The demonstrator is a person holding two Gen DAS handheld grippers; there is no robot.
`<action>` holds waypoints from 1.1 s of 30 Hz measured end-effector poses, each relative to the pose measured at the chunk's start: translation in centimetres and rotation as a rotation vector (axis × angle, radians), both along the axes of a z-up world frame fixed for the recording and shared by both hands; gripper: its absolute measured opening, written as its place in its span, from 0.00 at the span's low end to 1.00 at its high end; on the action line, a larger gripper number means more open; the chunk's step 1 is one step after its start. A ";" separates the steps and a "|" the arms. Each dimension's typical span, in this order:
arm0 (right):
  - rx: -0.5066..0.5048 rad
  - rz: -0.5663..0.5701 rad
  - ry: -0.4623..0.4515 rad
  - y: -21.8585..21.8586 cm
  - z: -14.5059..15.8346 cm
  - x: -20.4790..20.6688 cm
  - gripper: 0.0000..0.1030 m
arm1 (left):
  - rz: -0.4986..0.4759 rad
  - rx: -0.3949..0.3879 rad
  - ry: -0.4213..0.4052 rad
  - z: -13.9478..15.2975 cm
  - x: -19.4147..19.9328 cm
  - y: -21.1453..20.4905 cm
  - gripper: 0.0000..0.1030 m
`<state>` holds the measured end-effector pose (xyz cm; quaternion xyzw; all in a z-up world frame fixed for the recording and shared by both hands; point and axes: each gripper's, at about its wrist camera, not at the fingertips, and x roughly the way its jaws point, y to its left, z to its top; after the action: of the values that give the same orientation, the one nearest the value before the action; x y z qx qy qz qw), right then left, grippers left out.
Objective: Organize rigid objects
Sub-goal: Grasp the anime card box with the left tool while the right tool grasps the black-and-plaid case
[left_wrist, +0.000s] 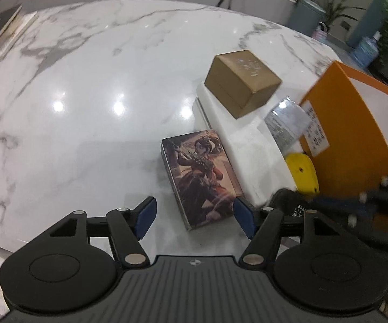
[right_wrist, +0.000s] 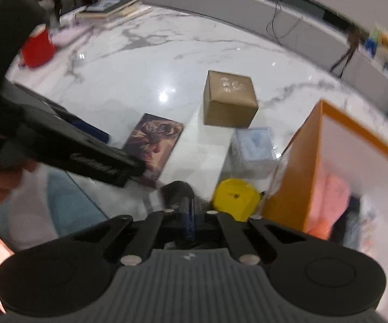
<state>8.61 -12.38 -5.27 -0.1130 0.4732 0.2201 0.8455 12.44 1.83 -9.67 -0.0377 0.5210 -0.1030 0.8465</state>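
1. Jaws of the left gripper [left_wrist: 194, 216] are spread wide, and nothing is pressed by the blue pads [left_wrist: 146, 216].
2. Between those pads, at its near end only, an illustrated card box [left_wrist: 200, 179] is seen lying flat on the marble table [left_wrist: 86, 80]; neither pad is touching it.
3. Jaws of the right gripper [right_wrist: 188, 216] are shut together, and nothing is seen between them.
4. Just ahead of the right gripper's tips a dark rounded object [right_wrist: 177, 191] is seen, blurred; contact cannot be told.
5. A yellow disc [right_wrist: 234, 197] is placed just ahead and to the right of the right gripper.
6. Ahead of both grippers a long white box [left_wrist: 234, 140] is laid on the table, with a brown cardboard box [left_wrist: 242, 82] resting on its far end.
7. A clear plastic box [right_wrist: 253, 145] is set beside the white box, and an orange open box [right_wrist: 309, 161] stands to the right of it.
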 end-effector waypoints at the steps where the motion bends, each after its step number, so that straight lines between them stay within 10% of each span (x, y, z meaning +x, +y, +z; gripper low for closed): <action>1: 0.030 -0.012 0.023 -0.2 -0.2 0.1 0.04 | 0.007 -0.009 0.009 -0.2 0.3 -0.1 0.75; 10: -0.042 0.065 -0.035 1.5 -1.5 -0.8 0.52 | 0.044 0.016 0.000 -0.5 1.5 -0.6 0.86; 16: -0.112 0.123 0.018 2.0 -3.0 0.0 0.67 | 0.060 0.015 0.014 -0.6 1.8 -0.4 0.89; 33: -0.124 0.116 0.056 2.3 -3.9 0.4 0.68 | 0.119 -0.050 0.054 -0.9 2.4 0.4 0.89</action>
<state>9.05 -10.06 -9.17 -0.1863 0.5022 0.2421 0.8090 14.86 2.23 -10.57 -0.0925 0.5378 -0.0644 0.8355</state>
